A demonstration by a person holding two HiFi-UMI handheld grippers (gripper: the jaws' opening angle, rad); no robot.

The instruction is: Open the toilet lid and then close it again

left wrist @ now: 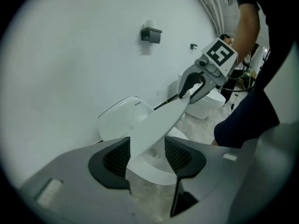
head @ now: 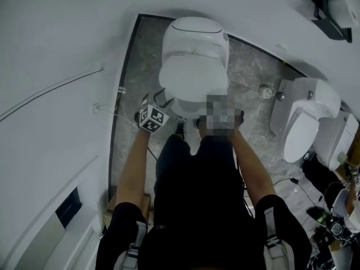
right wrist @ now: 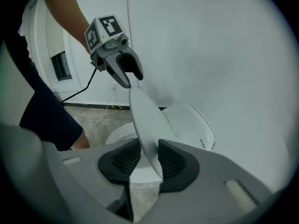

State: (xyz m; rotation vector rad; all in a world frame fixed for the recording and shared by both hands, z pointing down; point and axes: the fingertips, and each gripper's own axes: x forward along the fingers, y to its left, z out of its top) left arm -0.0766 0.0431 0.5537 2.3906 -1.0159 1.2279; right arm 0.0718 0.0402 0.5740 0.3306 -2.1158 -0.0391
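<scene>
A: Quick, your right claw (right wrist: 149,158)?
B: Clamped on the toilet lid (right wrist: 142,120). The thin rim is pinched between both pads at the lid's near right edge.
A: And your left claw (left wrist: 147,155)?
B: Jaws are spread wide. The lid's near left rim sits in the gap, but the pads don't look to press on it. That one isn't holding.
A: Where's the lid?
B: Half raised and tilted up off the bowl (left wrist: 154,174). It's hinged at the far end, against the rear housing (head: 195,35). You have one claw on each side of its near end, and both point down at it.
A: What's around it?
B: The toilet stands on a grey stone floor (head: 247,77), backed against a white wall (left wrist: 70,55). A black fitting (left wrist: 151,34) is mounted on that wall, far right. A cable (right wrist: 79,90) runs along the floor at left. A second toilet (head: 304,125) stands well apart to the right, its lid up.
A: Your body?
B: Your arms and dark trousers fill the near side of the head view.
</scene>
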